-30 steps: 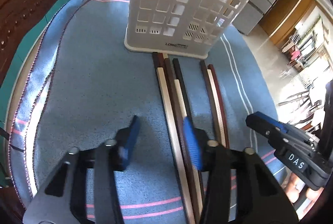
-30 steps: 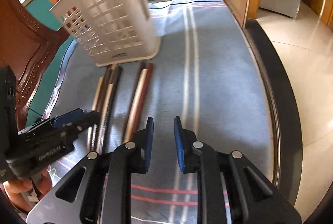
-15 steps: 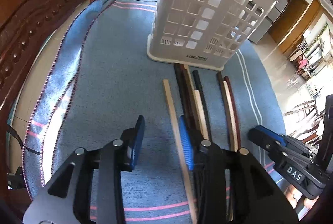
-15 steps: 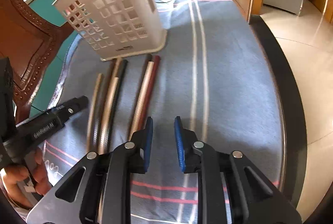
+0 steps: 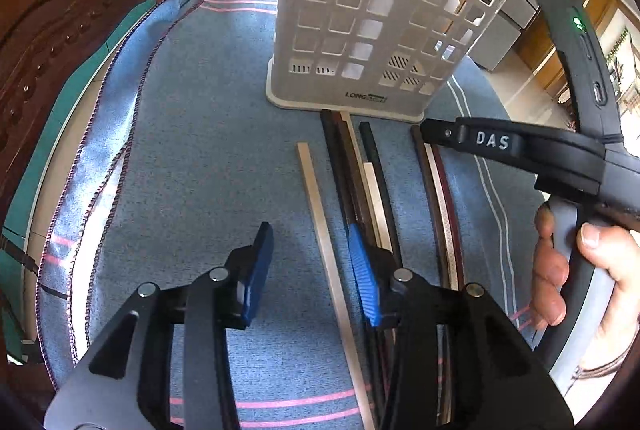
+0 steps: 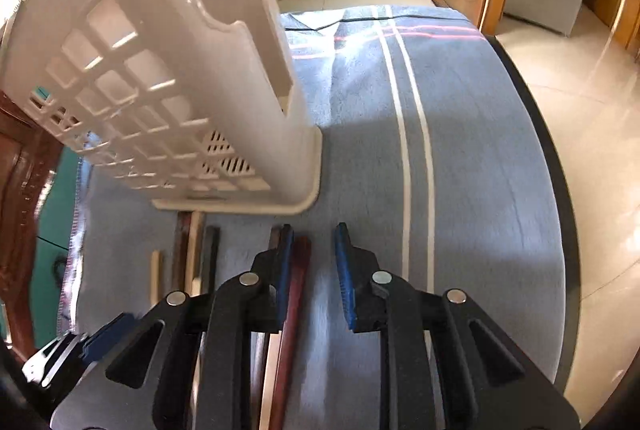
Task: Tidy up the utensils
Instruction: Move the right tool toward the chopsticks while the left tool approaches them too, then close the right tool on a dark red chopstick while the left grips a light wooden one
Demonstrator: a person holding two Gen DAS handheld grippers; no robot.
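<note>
Several chopsticks lie side by side on the blue cloth, their far ends by the white perforated basket (image 5: pixel 384 18). A pale chopstick (image 5: pixel 320 226) lies apart on the left, between the fingers of my open, empty left gripper (image 5: pixel 312 270). Dark and pale chopsticks (image 5: pixel 368 182) lie to its right. My right gripper (image 6: pixel 312 278) is open and empty, low over the dark red chopstick (image 6: pixel 298 286) near the basket (image 6: pixel 160 70). It also shows in the left wrist view (image 5: pixel 500 146).
The blue striped cloth (image 5: pixel 192 150) covers a round table. A carved wooden chair (image 5: pixel 60 10) stands at the left. The table edge (image 6: pixel 560 190) drops to a tiled floor on the right.
My right gripper has moved forward toward the basket, over the right pair of chopsticks. My left gripper has shifted so the pale chopstick lies between its fingers, and has opened a little wider.
</note>
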